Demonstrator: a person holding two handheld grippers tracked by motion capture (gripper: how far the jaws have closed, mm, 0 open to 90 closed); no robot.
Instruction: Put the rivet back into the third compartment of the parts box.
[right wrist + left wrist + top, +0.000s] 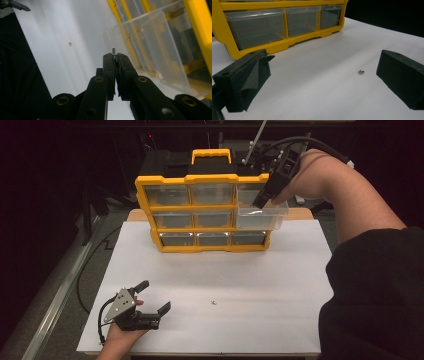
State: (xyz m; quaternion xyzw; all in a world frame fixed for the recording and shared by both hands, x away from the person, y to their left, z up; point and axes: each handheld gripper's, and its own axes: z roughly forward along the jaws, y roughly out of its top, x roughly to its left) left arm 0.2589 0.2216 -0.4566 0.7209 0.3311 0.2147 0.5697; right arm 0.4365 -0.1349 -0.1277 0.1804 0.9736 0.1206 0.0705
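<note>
Right fingers (110,62) pinching screw (113,50), over drawer (160,45)

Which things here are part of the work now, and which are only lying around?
In use:
- right gripper, shut on a small screw
- pulled-out clear drawer of the yellow organizer
- second small screw on the white table, between the open left gripper jaws

Just there:
- the closed drawers

Glossy yellow plastic organizer (165,182) (clear smooth drawers (261,215)); matt white tabletop (240,285); perhaps foam-like jaw pads (244,80).
</note>
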